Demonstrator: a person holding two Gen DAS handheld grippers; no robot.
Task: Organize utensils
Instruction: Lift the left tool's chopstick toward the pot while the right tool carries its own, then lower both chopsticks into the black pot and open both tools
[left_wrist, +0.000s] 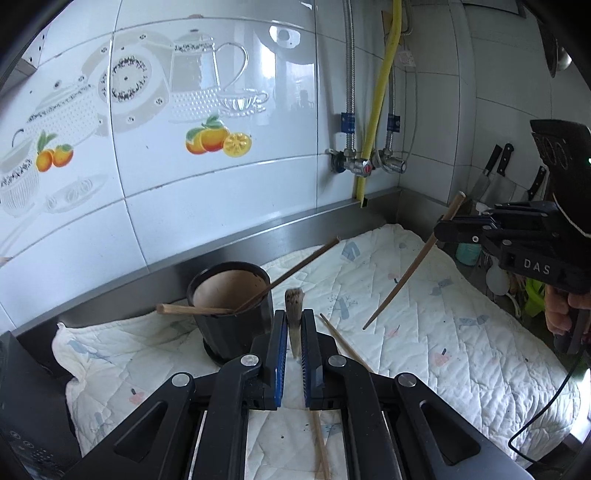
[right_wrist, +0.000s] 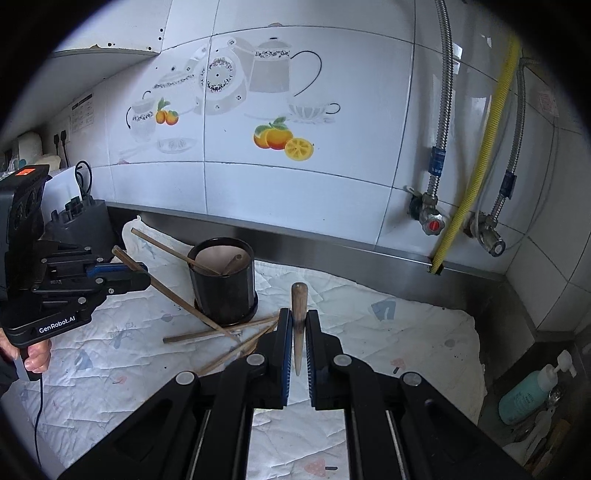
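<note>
Left wrist view – both grippers (left_wrist: 294, 334) (right_wrist: 298, 334) are pinching a chopstick (left_wrist: 294, 325) each; tilting near the cup (left_wrist: 231, 295) risks knocking it.

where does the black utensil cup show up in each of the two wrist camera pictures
Left wrist view: the black utensil cup stands lower centre-left, just beyond and left of the left claw.
Right wrist view: the same cup stands centre-left, beyond and left of the right claw.
Shared landmark: the orange fruit decal on the wall tile above the cup.
</note>
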